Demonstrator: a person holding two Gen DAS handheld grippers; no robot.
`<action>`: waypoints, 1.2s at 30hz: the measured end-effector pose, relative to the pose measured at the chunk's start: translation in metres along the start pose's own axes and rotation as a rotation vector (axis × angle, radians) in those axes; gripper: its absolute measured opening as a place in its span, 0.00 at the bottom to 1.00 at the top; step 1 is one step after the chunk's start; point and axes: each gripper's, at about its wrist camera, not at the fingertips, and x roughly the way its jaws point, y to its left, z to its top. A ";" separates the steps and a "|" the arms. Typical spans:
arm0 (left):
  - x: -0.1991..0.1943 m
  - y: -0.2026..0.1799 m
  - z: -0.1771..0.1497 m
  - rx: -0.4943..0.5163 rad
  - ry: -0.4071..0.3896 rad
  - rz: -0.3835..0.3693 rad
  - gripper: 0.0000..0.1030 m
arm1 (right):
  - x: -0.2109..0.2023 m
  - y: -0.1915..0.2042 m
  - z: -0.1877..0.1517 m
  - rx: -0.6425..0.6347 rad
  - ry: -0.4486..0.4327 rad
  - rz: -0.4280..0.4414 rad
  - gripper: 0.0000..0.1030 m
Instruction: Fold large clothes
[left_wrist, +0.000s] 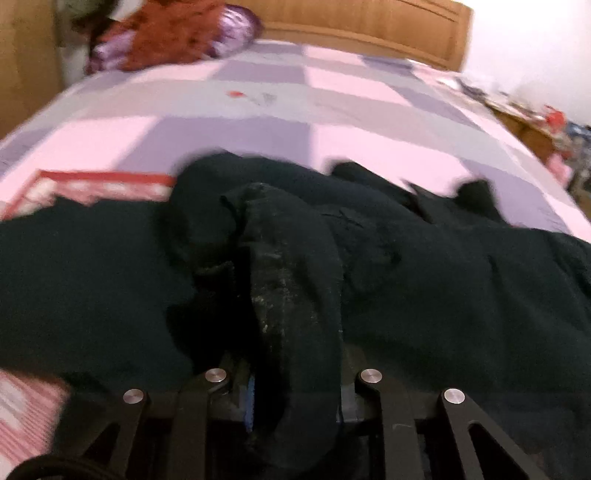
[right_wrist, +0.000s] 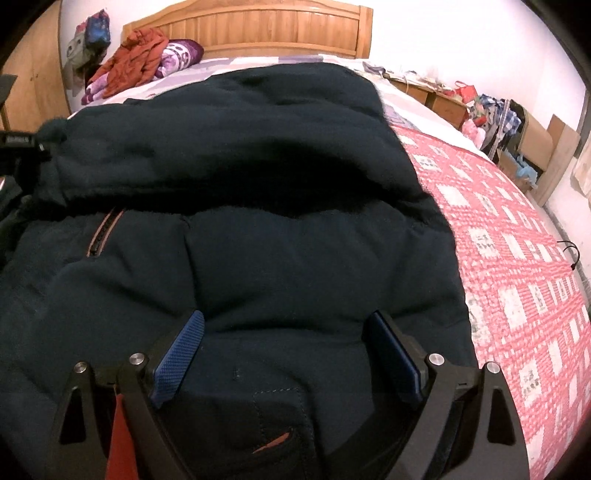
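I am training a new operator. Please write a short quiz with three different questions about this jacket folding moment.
1. True or false: the right gripper is open above the dark jacket.
2. What does the left gripper hold?
3. The orange-red clothes lie: A) near the headboard, B) on the red checked quilt.

Key: 1 true. 2 a fold of the dark jacket. 3 A.

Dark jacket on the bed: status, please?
Left tool shut on a fold of the dark jacket. Right tool open over it, gripping nothing. Jacket partly folded on bed. Nothing in the way.
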 end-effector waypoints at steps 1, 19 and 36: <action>0.005 0.005 0.004 0.010 0.008 0.021 0.23 | -0.001 0.000 0.001 -0.006 0.001 -0.002 0.90; 0.033 -0.027 -0.015 0.184 0.067 -0.012 0.36 | 0.065 0.007 0.162 -0.077 -0.064 -0.201 0.90; -0.038 -0.018 0.016 0.159 -0.166 -0.047 0.66 | 0.014 0.028 0.168 -0.151 -0.311 -0.140 0.91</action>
